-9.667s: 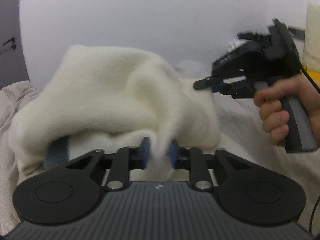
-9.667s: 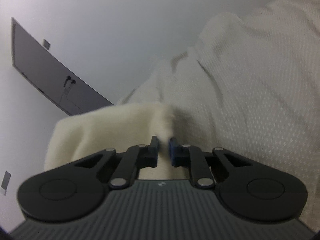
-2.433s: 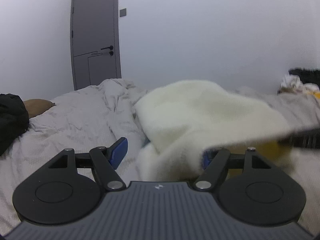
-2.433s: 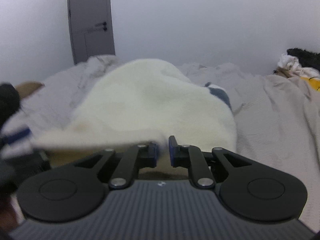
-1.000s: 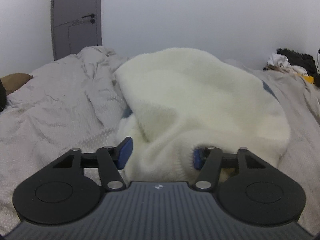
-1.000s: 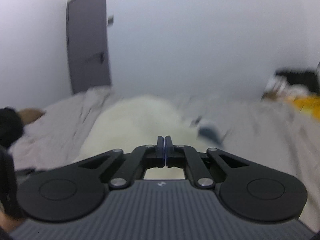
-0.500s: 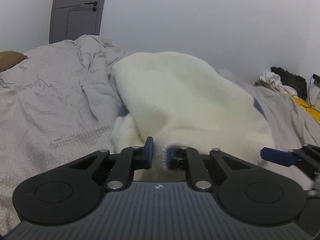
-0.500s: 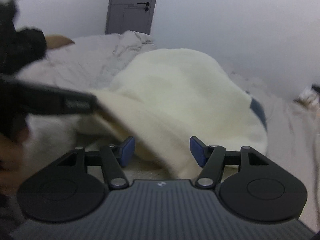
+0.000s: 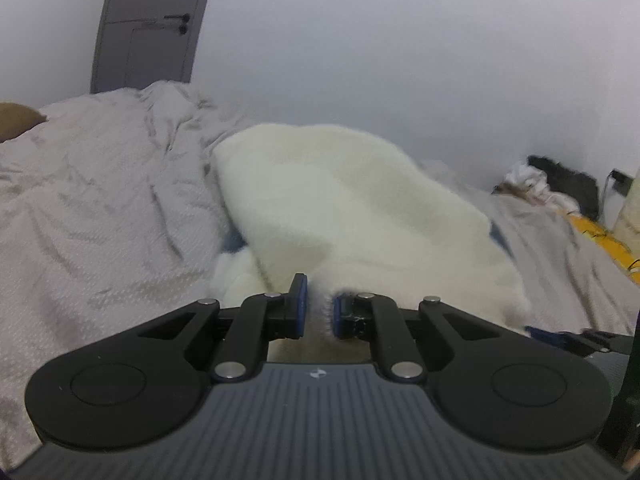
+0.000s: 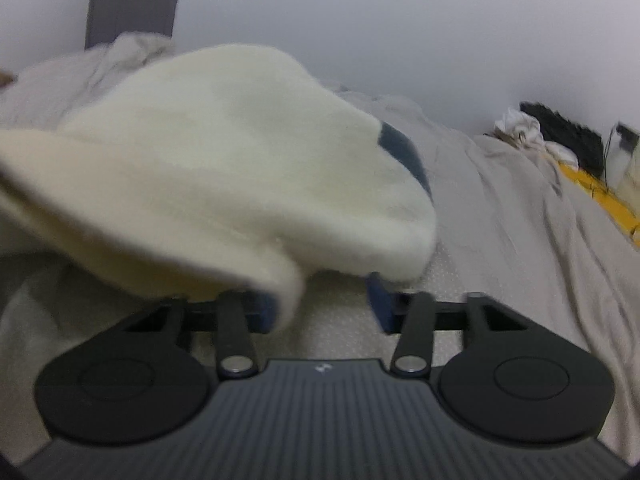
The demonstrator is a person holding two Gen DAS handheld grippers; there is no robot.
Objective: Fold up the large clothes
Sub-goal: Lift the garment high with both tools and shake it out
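A large fluffy cream sweater (image 9: 352,208) with a dark blue band lies heaped on the grey bed (image 9: 100,216). My left gripper (image 9: 319,312) is shut on the sweater's near edge, fabric pinched between its blue pads. In the right wrist view the sweater (image 10: 224,168) is lifted on the left and droops over the left finger of my right gripper (image 10: 322,300), which is open, its blue pads wide apart at the sweater's near right edge. The blue band (image 10: 400,152) shows on the sweater's right side. The tip of the right gripper (image 9: 568,338) shows at the lower right of the left wrist view.
A rumpled grey cover spreads over the bed (image 10: 520,216). A grey door (image 9: 148,28) stands at the back left. A pile of white and black clothes (image 9: 556,188) and a yellow item (image 9: 600,236) lie at the far right. A brown pillow (image 9: 16,120) is at the left edge.
My left gripper went from open to shut on the sweater's near edge and has lifted it slightly. My right gripper went from shut to open and has moved in under the sweater's right edge.
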